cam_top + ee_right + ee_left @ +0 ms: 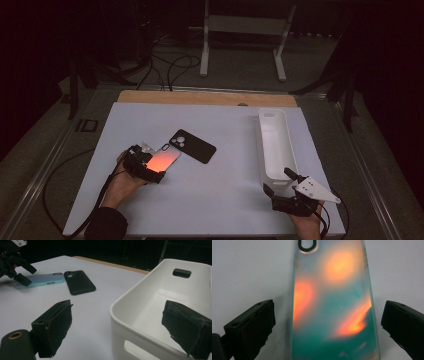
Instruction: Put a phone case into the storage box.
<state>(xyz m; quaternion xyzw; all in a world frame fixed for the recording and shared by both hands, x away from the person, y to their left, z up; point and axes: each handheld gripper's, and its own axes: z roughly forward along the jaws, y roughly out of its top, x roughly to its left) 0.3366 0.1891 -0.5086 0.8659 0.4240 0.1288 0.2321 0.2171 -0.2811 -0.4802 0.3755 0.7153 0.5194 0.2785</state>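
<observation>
White tabletop sheet (pixel 200 200) covers most of the table, wooden edge at the far side. Long white plastic bin (pixel 275 145) with handle cut-outs on the right, empty as far as visible. Black matte phone case (pixel 192 145) lies flat mid-table, camera hole up-left. Just beside it, touching or nearly so at its near corner, the glossy iridescent phone case (pixel 162 159) with orange-teal sheen, flat on the sheet, left of centre.

Left gripper (pixel 146 169) sits at the near end of the iridescent case, jaws spread wide with the case between them, neither pad touching it yet. Right gripper (pixel 280 191) hovers at the bin's near end, jaws also apart, holding nothing.

Handling guess: case is light, thin, slightly flexible, slick surface. Best pinched across the long side edges near the bottom end; a flat-lying thin edge may slip or skate on the sheet.
</observation>
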